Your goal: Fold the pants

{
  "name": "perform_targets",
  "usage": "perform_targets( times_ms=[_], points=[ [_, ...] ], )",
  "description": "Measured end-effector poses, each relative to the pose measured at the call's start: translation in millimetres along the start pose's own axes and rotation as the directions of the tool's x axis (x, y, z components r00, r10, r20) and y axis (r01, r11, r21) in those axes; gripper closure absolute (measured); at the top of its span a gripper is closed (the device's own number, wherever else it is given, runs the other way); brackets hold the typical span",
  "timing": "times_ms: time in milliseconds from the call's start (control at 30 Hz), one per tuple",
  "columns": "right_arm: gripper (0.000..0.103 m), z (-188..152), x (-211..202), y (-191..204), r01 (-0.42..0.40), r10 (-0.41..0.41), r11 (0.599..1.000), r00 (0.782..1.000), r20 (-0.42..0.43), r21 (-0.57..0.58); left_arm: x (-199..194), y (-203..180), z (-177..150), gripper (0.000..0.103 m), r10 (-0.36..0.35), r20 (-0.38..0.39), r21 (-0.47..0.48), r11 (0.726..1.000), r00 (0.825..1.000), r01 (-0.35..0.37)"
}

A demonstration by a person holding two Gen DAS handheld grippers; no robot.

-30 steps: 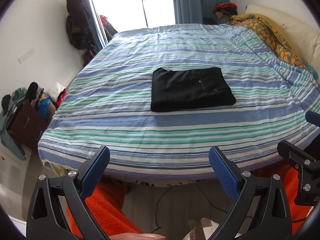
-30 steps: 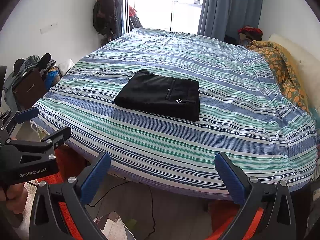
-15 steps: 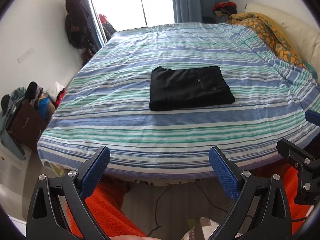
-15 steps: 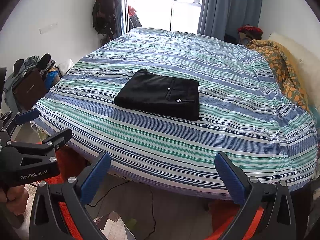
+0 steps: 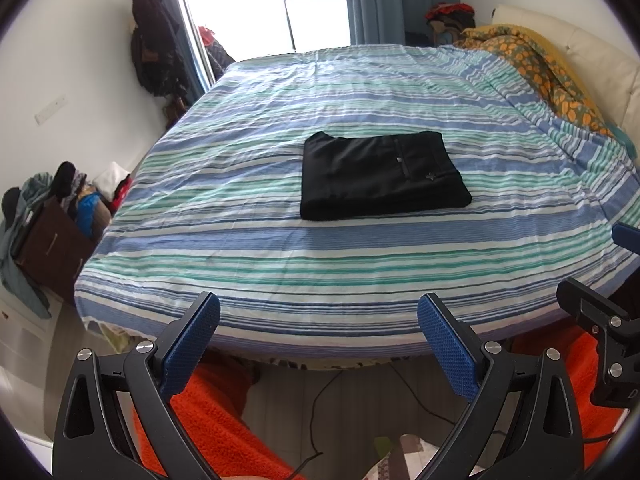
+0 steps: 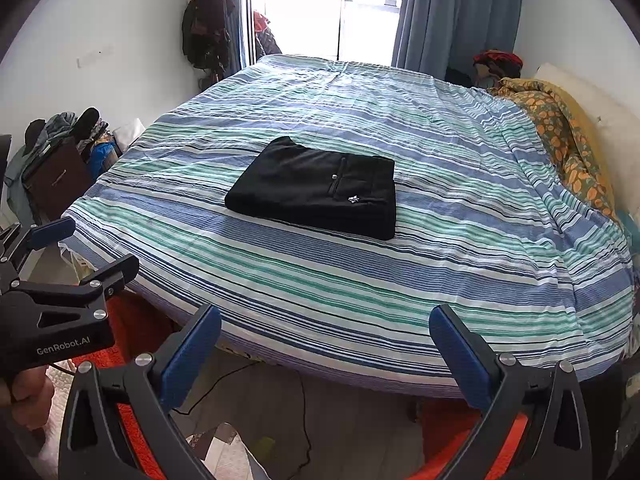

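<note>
Black pants (image 5: 380, 176) lie folded into a neat flat rectangle in the middle of the striped bed (image 5: 320, 264); they also show in the right wrist view (image 6: 316, 188). My left gripper (image 5: 319, 312) is open and empty, held off the near edge of the bed, well short of the pants. My right gripper (image 6: 325, 324) is open and empty too, likewise off the near edge. Each gripper shows in the other's view, the right one at the right side (image 5: 600, 308) and the left one at the left side (image 6: 76, 276).
An orange-patterned blanket (image 5: 536, 60) and a white pillow (image 6: 600, 120) lie along the bed's right side. A pile of clothes and a brown box (image 5: 44, 216) stand on the floor at left. A window with blue curtains (image 6: 452, 8) is behind. Orange fabric (image 5: 208, 416) is below.
Both grippers have drifted back slightly from the bed. The pants have not moved and the jaws stay open.
</note>
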State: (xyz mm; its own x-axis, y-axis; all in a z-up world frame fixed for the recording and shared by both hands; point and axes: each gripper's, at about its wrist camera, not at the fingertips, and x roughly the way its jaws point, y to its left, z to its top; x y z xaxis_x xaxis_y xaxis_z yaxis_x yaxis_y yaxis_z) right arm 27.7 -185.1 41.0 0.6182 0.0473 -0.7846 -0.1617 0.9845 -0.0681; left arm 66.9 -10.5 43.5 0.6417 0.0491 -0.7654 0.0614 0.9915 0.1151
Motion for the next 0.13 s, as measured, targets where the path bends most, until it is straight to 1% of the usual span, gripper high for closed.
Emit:
perform_targets(
  times_ms=[133],
  points=[
    [0.000, 0.5, -0.1, -0.2, -0.002, 0.002, 1.000, 1.000, 0.000, 0.003, -2.4, 0.5, -0.3, 0.003, 0.005, 0.015, 0.000, 1.000, 1.000, -0.005]
  ],
)
